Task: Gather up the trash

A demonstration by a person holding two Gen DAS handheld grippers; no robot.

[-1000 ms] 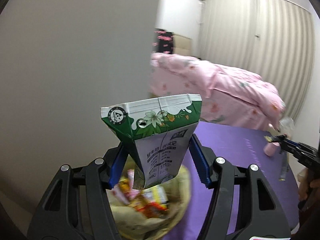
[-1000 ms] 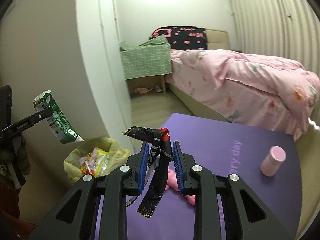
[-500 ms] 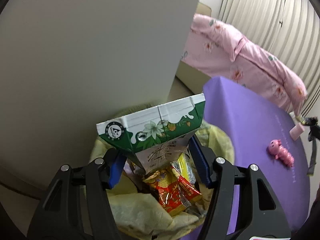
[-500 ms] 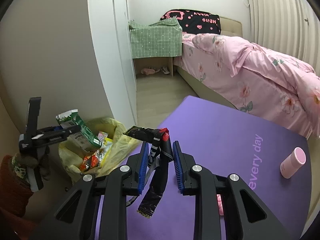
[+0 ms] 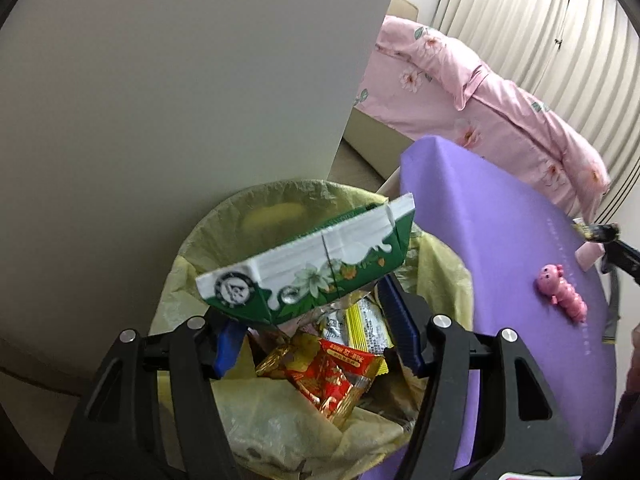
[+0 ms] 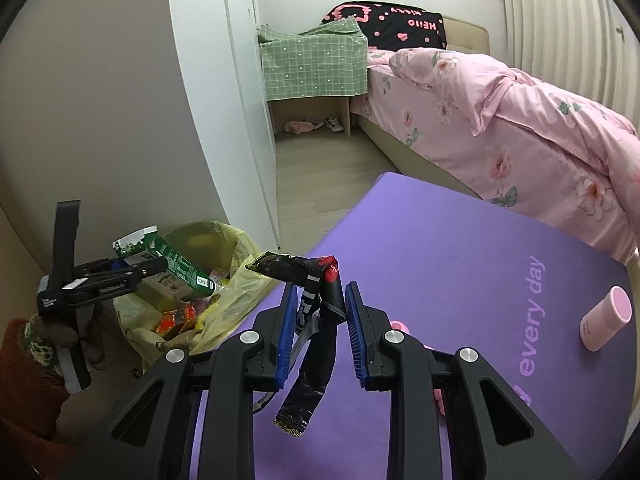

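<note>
1. My left gripper (image 5: 312, 320) hangs over the bin (image 5: 440, 264), which has a yellow bag for a liner.
2. Its jaws are set fairly wide and clamp the carton (image 5: 320, 264), a green and white milk box with a flower print.
3. The carton is tilted, its flared open top higher on the right, and it sits right above the bin's mouth. From my right camera, it (image 6: 176, 272) leans down toward the bag.
4. Snack packets (image 5: 332, 376), red, gold and yellow, already lie in the bin under the carton.
5. The bin stands against a pale wall, just beside the edge of the purple counter (image 5: 500, 240).
6. My right gripper (image 6: 318, 292) is above the counter, near its bin-side edge.
7. Its jaws are narrow and pinch a wrapper (image 6: 304, 392), black with a red patch. One end sticks up and left past the pads; the other dangles below them.
8. A pink pig toy (image 5: 560, 292) lies on the counter; from the right camera my own jaws mostly hide it.
9. A pink cup (image 6: 606, 318) lies on its side near the far right of the counter, well apart from the wrapper.
10. A bed (image 6: 500, 120) with a pink floral cover runs behind the counter.
</note>
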